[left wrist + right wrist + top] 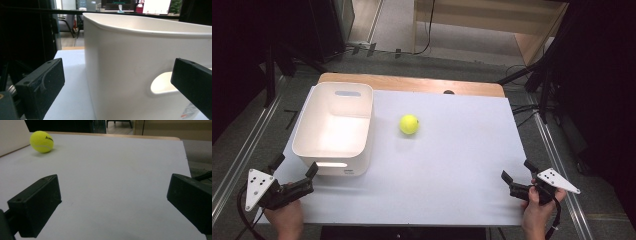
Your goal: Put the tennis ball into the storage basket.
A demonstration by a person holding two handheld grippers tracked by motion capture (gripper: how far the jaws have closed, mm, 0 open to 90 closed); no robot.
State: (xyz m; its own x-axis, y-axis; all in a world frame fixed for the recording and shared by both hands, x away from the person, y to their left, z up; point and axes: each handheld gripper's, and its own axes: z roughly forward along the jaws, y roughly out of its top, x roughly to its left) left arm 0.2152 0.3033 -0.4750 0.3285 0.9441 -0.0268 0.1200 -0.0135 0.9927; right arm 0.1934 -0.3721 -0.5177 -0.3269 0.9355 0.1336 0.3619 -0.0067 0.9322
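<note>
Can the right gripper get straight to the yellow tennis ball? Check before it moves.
Probably yes. The right gripper is open, and bare white tabletop lies between it and the yellow tennis ball; the white plastic bin stands off to one side.

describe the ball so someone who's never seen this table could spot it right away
Start at the white sheet that covers the table, then find the white bin at its left. Just right of the bin, apart from it, lies the tennis ball: the one round, bright yellow-green thing on the sheet.
</note>
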